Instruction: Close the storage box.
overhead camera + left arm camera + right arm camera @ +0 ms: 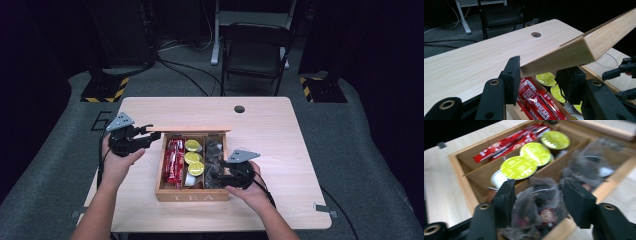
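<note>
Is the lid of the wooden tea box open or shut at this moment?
Open. The left gripper holds the lid raised by its corner, and the box shows its three compartments from above.

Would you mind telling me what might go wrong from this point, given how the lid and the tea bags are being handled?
1. The left gripper pinches the raised lid only at its corner; if that slips, the lid could drop onto the right gripper working inside the wooden box.
2. The right gripper's jaws straddle a clear tea bag beside others; closing may snag a neighbour or crush the bag.
</note>
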Demonstrator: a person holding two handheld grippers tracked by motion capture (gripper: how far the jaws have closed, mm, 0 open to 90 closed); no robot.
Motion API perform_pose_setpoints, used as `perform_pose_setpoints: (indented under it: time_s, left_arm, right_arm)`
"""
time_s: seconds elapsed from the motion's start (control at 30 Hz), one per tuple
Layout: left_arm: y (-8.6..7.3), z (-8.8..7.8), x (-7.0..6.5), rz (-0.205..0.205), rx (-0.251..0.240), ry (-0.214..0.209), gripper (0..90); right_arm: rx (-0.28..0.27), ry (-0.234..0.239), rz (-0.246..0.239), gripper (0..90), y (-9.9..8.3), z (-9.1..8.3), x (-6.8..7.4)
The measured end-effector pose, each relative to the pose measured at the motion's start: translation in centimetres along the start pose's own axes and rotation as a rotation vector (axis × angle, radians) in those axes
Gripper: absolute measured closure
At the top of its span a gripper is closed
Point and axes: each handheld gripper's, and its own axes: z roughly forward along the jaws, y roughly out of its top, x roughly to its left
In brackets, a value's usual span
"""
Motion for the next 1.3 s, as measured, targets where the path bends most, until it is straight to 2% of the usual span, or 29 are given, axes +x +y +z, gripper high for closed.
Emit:
perform_pose_setpoints:
  time_s: [0.03,0.17,0.33,0.43,0.6,0.73,0.8,1.13,1.3]
  left_arm:
    - [0.0,0.0,0.0,0.001,-0.001,0.000,54.6]
    - [0.0,0.0,0.1,0.003,-0.001,-0.006,54.2]
    - [-0.1,0.1,0.0,0.004,-0.002,-0.004,54.2]
    - [0.0,0.1,0.0,0.004,0.000,-0.001,54.4]
    - [0.0,0.1,0.0,0.004,0.002,0.002,54.2]
    - [0.0,0.1,0.0,0.003,0.001,0.002,54.1]
    - [0.0,0.1,0.0,0.005,0.006,0.000,54.1]
    - [-0.1,0.1,-0.2,0.010,0.013,0.010,54.1]
    - [-0.1,0.1,-0.3,0.006,0.007,0.017,54.1]
  right_arm:
    - [0.005,0.011,0.011,45.2,-0.1,0.2,0.1]
    - [0.047,0.041,-0.008,48.0,-0.3,1.1,0.5]
    - [0.067,0.079,-0.021,54.8,-0.4,1.7,0.7]
    - [0.077,0.088,-0.002,57.7,-0.5,1.9,0.6]
    - [0.070,0.073,0.013,72.2,-0.5,1.7,0.6]
    - [0.070,0.065,0.001,86.0,-0.4,1.5,0.6]
    - [0.063,0.067,-0.026,89.1,-0.3,1.4,0.7]
    - [0.011,0.049,-0.050,90.0,0.5,0.4,1.2]
    - [-0.035,0.017,-0.074,90.0,1.3,-1.0,1.4]
